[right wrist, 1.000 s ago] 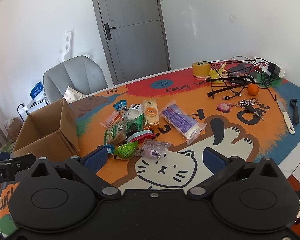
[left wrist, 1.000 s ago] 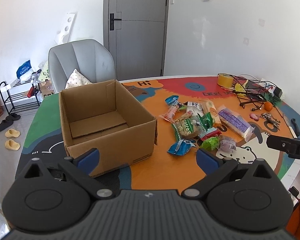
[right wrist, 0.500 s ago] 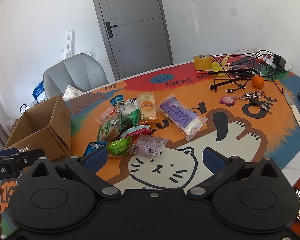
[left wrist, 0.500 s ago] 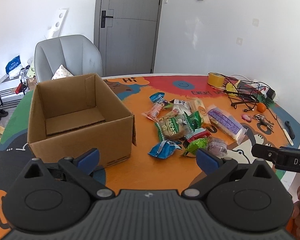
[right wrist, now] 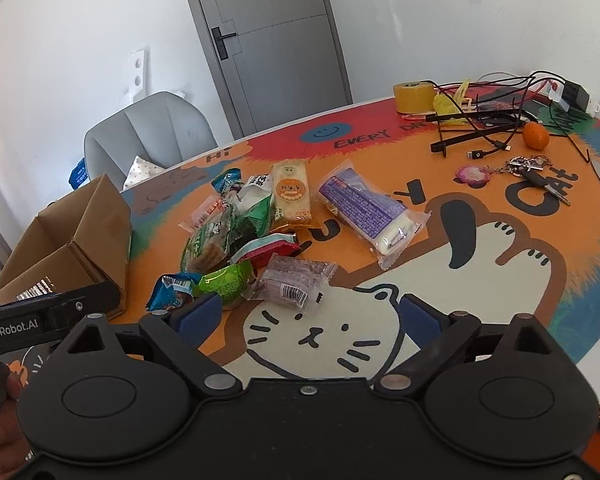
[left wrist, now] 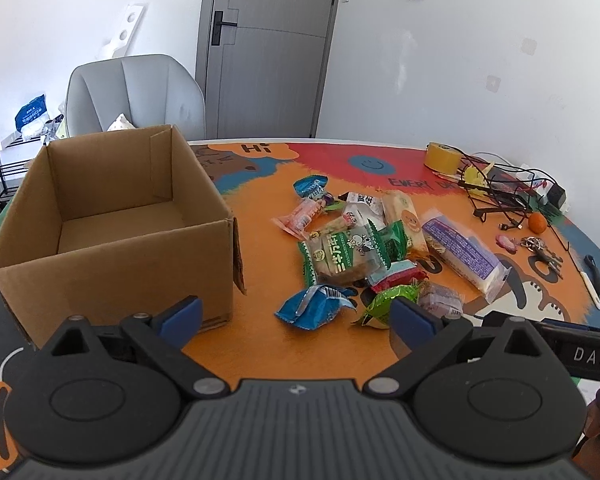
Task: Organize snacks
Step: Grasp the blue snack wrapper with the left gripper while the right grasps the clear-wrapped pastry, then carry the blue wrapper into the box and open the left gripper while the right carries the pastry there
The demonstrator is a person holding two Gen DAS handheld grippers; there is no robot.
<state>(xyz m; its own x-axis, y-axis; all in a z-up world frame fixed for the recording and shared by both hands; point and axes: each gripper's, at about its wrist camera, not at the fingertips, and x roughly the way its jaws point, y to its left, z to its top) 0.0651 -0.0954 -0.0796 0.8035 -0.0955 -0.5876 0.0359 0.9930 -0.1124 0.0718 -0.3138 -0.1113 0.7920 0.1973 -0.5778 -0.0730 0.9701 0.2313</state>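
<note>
Cardboard box (left wrist: 112,232), open-topped and empty, stands at the left of the desk (left wrist: 260,344). Left gripper (left wrist: 296,316) hovers just in front of the box, its fingers (left wrist: 180,314) spread wide with nothing between them. Right of the box, and apart from it, lies the pile of snacks (left wrist: 352,248): a blue packet (left wrist: 312,308) nearest the box, then a green packet (right wrist: 224,282), a clear wrapped cake (right wrist: 294,282) and, farthest from the box, a long purple-and-white pack (right wrist: 366,208). Right gripper (right wrist: 310,316) hangs over the near edge of the pile; its fingers (right wrist: 418,314) stand wide but are closing, nothing between them. Tape roll (right wrist: 414,96), cables (right wrist: 496,120), an orange (right wrist: 535,135) and keys (right wrist: 530,166) lie well beyond the pile, far from the box.
</note>
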